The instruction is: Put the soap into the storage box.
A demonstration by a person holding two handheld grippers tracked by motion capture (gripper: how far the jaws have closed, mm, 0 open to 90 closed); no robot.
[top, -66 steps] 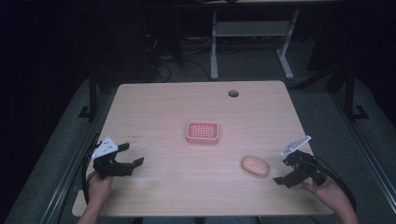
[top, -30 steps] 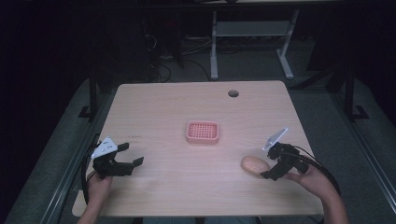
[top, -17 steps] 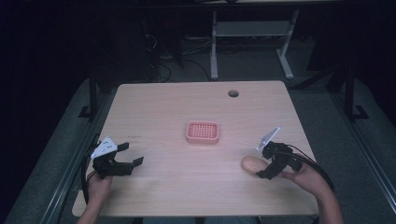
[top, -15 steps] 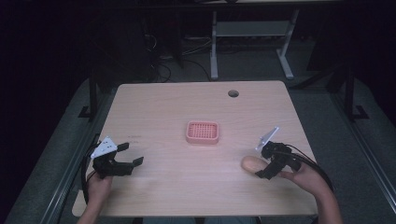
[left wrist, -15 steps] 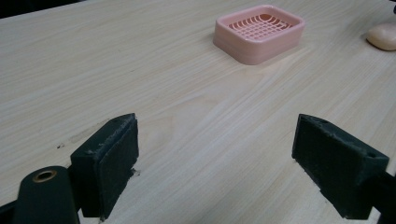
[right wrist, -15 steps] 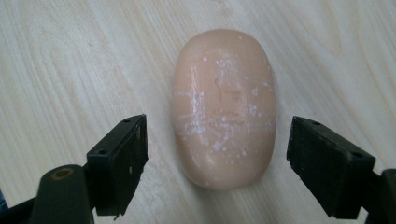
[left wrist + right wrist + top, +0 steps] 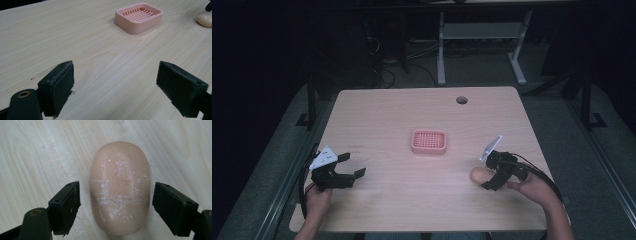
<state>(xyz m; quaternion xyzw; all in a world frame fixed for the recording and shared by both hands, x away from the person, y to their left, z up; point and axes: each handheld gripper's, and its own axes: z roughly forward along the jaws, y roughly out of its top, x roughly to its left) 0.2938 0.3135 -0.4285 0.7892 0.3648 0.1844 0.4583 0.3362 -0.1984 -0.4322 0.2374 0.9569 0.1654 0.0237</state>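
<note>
A peach oval soap bar point(image 7: 477, 174) lies flat on the wooden table point(image 7: 402, 112), at its right front. My right gripper point(image 7: 485, 173) reaches down over it. In the right gripper view the soap point(image 7: 120, 187) sits between the two black pads point(image 7: 67, 205), with a small gap on each side. The jaws have just been closing and the pads are not touching the soap. A pink slotted soap dish point(image 7: 429, 142) stands empty at the table's middle. My left gripper point(image 7: 353, 165) rests open at the left front, with bare wood between its pads point(image 7: 58, 86) and the dish point(image 7: 138, 16) farther off.
A round cable hole point(image 7: 461, 100) sits near the table's far edge. Beyond the table the dark floor holds cables and a white desk frame point(image 7: 482, 45). The soap point(image 7: 205, 20) shows at the right edge of the left gripper view.
My right gripper has moved left from the table's right edge to the soap and now straddles it, lower and with narrower jaws. The left gripper has stayed put.
</note>
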